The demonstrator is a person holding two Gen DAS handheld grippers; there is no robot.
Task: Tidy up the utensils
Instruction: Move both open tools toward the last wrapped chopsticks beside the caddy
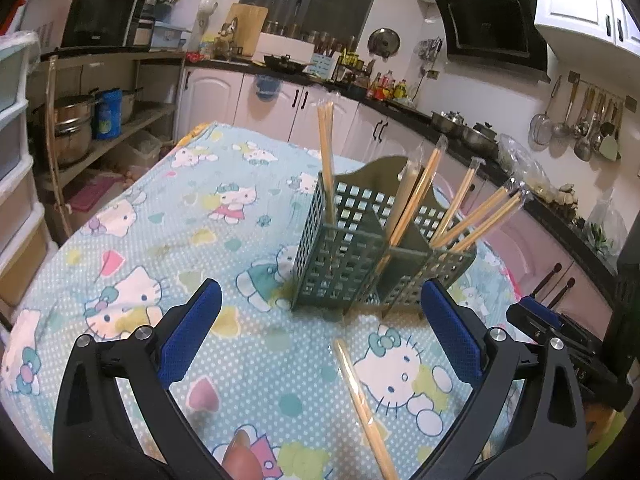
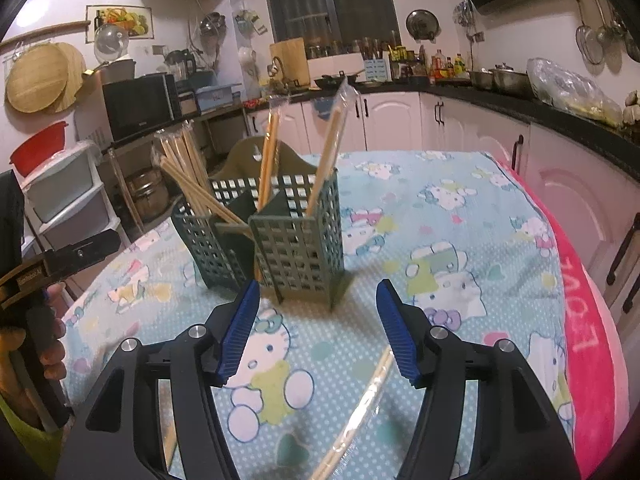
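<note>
Cartoon-cat tablecloth [image 1: 168, 216] covers a kitchen table.

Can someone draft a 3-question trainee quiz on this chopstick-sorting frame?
1. True or false: the left gripper is shut on a pair of chopsticks.
2. Where does the loose plastic-wrapped pair of wooden chopsticks lie? A) flat on the cartoon-cat tablecloth, in front of the holder; B) inside the holder; C) on the counter.
3. Fill in: the green perforated plastic utensil holder stands ____ on the table.

Key
1. False: both it and the right gripper are open and hold nothing.
2. A.
3. Upright, with wrapped chopsticks leaning in its compartments.
</note>
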